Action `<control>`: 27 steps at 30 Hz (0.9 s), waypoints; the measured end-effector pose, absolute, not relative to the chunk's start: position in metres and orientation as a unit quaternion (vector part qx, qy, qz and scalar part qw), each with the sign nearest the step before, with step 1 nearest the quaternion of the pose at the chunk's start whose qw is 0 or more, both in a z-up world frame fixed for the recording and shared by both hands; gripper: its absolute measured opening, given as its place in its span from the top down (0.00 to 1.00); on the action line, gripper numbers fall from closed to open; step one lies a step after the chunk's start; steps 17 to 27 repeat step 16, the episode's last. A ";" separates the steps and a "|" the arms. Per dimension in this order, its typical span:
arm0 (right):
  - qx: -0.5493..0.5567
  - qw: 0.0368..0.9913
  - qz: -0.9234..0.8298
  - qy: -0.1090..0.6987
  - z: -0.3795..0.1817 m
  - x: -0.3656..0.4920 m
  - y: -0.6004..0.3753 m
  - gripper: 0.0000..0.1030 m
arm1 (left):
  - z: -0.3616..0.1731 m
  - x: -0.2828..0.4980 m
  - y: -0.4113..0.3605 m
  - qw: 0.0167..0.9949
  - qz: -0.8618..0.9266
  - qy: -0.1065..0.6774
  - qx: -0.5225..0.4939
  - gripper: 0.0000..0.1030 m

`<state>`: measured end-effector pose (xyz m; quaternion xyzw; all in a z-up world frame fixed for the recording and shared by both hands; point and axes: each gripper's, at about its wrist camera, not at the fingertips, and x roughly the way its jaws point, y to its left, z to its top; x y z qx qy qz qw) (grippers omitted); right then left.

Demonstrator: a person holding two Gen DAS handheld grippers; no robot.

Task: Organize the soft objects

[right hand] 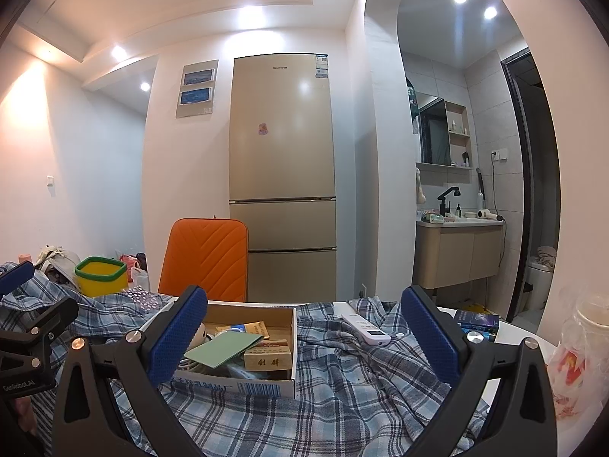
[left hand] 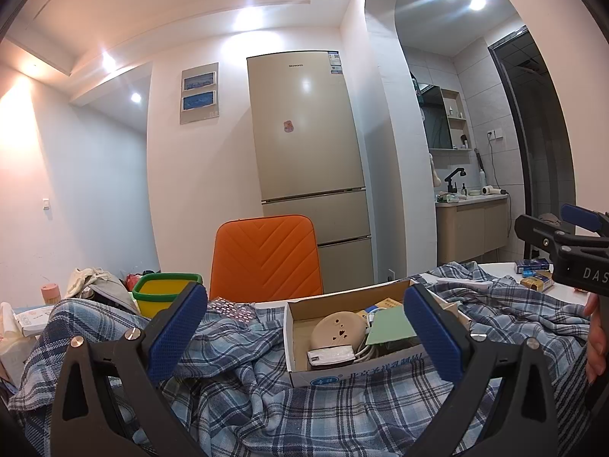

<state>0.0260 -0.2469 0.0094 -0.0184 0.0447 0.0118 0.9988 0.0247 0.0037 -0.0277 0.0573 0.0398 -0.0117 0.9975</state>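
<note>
A crumpled blue plaid shirt [left hand: 236,381] [right hand: 342,388] covers most of the table. On it rests an open cardboard box [left hand: 300,373] [right hand: 289,342] with small items inside. My left gripper [left hand: 304,327] hovers open above the shirt, its blue pads on either side of the box. Over the shirt's right half, my right gripper [right hand: 304,331] is also open with nothing between its fingers. Each gripper shows at the edge of the other's view: the right gripper [left hand: 571,243] and the left gripper [right hand: 26,304]. A white remote [right hand: 365,329] lies on the shirt.
A yellow bin with a green rim [left hand: 163,293] [right hand: 101,274] stands at the back left beside a grey garment heap [left hand: 99,285]. An orange chair back [left hand: 266,255] stands behind the table. Small boxes [left hand: 533,274] [right hand: 475,323] and a plastic-wrapped cup [right hand: 582,346] sit at the right.
</note>
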 end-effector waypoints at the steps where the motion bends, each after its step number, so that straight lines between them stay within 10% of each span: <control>1: -0.017 0.999 0.012 0.044 0.009 0.026 -0.245 0.00 | -0.028 0.025 0.004 0.998 -0.012 0.040 0.057 0.00; 27: -0.017 0.999 0.010 0.045 0.009 0.027 -0.245 0.00 | -0.028 0.025 0.004 0.997 -0.012 0.042 0.057 0.00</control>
